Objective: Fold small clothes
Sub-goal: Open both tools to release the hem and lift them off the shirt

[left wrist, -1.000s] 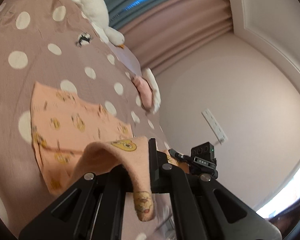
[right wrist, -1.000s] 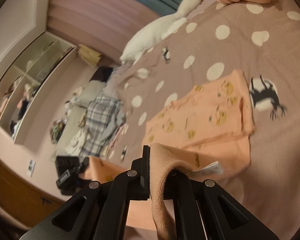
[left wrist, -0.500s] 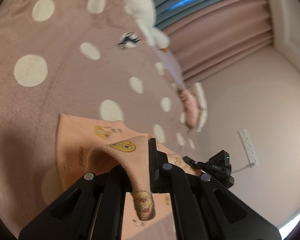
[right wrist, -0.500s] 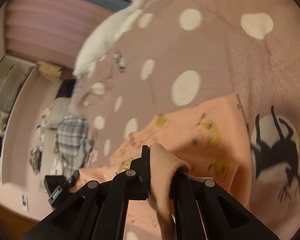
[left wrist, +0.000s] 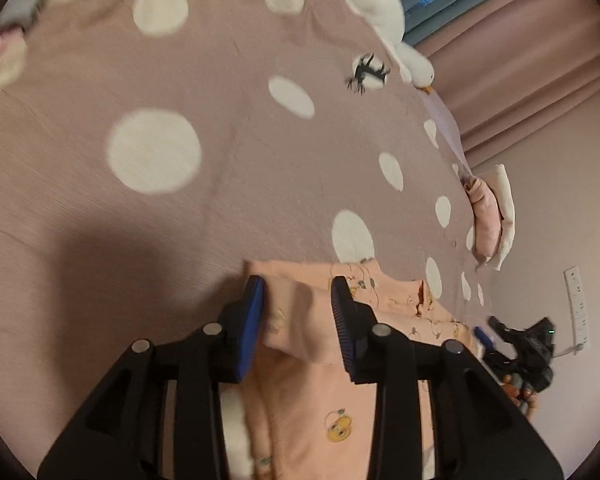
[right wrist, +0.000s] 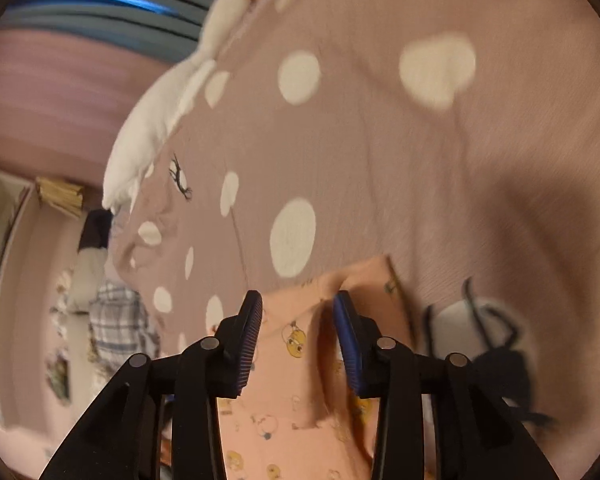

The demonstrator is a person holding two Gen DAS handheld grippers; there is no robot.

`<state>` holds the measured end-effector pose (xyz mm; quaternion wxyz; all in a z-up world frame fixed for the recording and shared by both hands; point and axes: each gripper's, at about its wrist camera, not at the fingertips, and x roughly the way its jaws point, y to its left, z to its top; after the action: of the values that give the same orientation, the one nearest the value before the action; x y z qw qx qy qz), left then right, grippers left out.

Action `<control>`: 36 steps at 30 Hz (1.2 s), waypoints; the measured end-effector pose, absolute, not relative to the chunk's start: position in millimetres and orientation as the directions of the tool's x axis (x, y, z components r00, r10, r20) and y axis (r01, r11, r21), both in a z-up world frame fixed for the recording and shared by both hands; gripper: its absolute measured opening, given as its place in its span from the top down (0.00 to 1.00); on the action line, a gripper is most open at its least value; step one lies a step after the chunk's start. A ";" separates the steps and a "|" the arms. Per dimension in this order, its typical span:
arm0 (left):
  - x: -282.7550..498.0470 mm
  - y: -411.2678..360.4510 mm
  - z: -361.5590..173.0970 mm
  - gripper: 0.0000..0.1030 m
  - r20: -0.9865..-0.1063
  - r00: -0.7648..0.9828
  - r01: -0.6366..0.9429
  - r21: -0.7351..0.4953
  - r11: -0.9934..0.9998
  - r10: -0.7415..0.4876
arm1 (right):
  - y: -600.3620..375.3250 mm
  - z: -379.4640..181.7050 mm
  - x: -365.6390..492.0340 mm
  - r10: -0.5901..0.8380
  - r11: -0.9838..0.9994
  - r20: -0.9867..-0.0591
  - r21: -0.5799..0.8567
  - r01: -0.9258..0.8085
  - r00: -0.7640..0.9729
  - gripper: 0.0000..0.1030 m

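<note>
A small peach garment [left wrist: 332, 392] printed with yellow cartoon figures lies folded over on the mauve polka-dot bedspread [left wrist: 204, 200]. My left gripper [left wrist: 298, 300] is open just above the garment's far folded edge, with cloth lying loose between the jaws. My right gripper [right wrist: 298, 316] is open over the same garment [right wrist: 296, 384] at its other far corner, with a raised fold of cloth between its jaws. The other gripper shows at the right edge of the left wrist view [left wrist: 524, 344].
A white plush goose [left wrist: 380, 12] lies at the far side of the bed by pink curtains [left wrist: 520, 52]. Folded pink and cream clothes [left wrist: 492, 216] sit at the bed's edge. In the right wrist view a plaid cloth pile [right wrist: 116, 320] and shelves [right wrist: 0, 240] stand to the left.
Both grippers carried the garment's edge forward and down over the rest of it, then opened and let go. The cloth now lies on the garment instead of hanging from the jaws.
</note>
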<state>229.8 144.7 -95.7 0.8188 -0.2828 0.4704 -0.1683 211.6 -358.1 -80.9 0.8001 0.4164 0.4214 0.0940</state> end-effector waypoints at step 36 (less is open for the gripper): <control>215.9 112.2 -71.1 0.75 -0.713 0.506 0.156 -0.478 0.864 -0.486 | -292.3 -51.9 212.0 0.290 0.936 -0.698 0.351 -0.040 0.655 0.77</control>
<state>215.9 112.2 -71.1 0.8489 -0.1794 0.4597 -0.1891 212.0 -292.3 -51.9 0.8964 0.1541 0.4053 0.0920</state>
